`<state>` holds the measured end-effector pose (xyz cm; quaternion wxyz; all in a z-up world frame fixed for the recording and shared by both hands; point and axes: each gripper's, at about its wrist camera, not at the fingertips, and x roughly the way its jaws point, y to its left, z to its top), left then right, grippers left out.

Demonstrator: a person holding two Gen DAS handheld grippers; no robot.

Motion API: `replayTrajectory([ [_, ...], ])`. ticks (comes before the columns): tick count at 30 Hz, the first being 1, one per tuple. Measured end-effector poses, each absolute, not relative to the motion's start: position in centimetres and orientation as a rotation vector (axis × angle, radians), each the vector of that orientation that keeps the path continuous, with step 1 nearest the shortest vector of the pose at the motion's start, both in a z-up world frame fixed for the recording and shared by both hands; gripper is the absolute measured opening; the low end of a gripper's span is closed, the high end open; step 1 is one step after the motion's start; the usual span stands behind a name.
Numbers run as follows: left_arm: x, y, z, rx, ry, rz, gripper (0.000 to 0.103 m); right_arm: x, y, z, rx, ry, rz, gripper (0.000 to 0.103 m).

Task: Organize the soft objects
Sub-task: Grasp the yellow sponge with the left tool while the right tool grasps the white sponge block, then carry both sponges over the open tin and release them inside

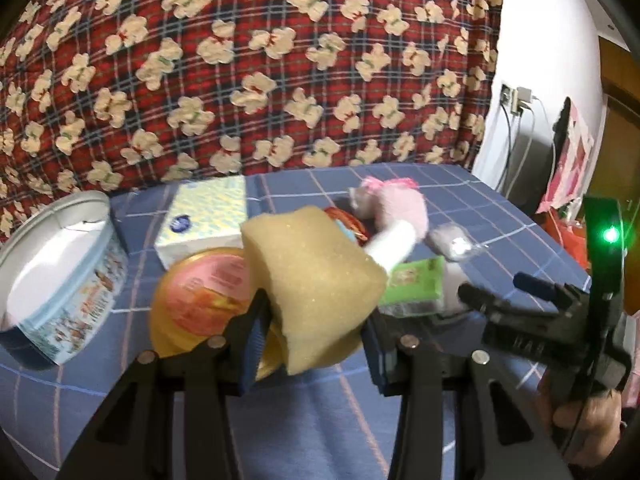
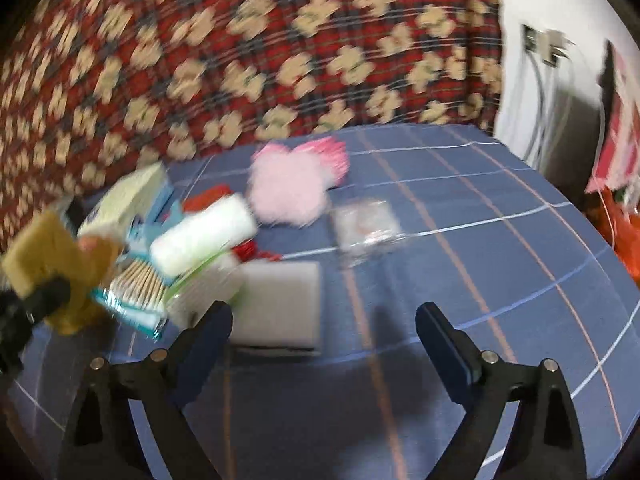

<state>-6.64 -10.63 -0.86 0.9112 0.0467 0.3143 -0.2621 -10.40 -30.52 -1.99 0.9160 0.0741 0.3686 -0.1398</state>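
I'm squeezing the yellow sponge point(image 1: 312, 280) in my left gripper point(image 1: 316, 344), above the blue checked cloth point(image 1: 500, 208); carrying it level toward the round tin point(image 1: 60, 276). My right gripper point(image 2: 324, 328) is hanging wide open, empty.

Both wrist views face the bed's blue sheet point(image 1: 500, 208), sharing its clutter.

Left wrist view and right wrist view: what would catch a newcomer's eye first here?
First, the yellow sponge, pinched in the left gripper above the blue checked cloth. Behind the cloth rises a red plaid blanket with cream bears, filling the upper view. To the left sits an open round tin, and the right gripper hangs open near a white foam block, with a fluffy pink toy further back.
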Motion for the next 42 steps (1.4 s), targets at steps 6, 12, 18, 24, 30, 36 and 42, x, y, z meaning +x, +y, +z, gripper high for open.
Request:
replayTrajectory([
  [6,-5.8,-9.2,-0.8,0.110,0.635,-0.510,0.043,-6.9,-30.2,-3.8,0.148,0.870,-0.318,0.087],
  [12,-5.4,-8.3,-0.9,0.123,0.636,-0.502,0.043,-7.3,-29.5,-3.9,0.156,0.873,-0.297,0.055],
  [18,-4.6,-7.5,-0.7,0.119,0.634,-0.501,0.043,-11.0,-29.2,-1.2,0.159,0.777,-0.353,0.055],
  [24,-3.8,-6.1,-0.5,0.108,0.629,-0.483,0.043,-13.6,-27.4,4.1,0.148,0.541,-0.355,0.055],
  [30,-2.6,-3.7,0.3,0.089,0.601,-0.436,0.043,-11.4,-21.2,5.7,0.055,0.449,-0.245,0.055],
  [36,-0.6,0.1,1.1,0.089,0.567,-0.336,0.043,-7.1,-15.9,4.7,0.064,0.442,-0.129,0.055],
  [42,2.3,4.9,1.3,0.085,0.561,-0.217,0.043,-3.0,-10.8,4.5,0.093,0.432,-0.045,0.055],
])
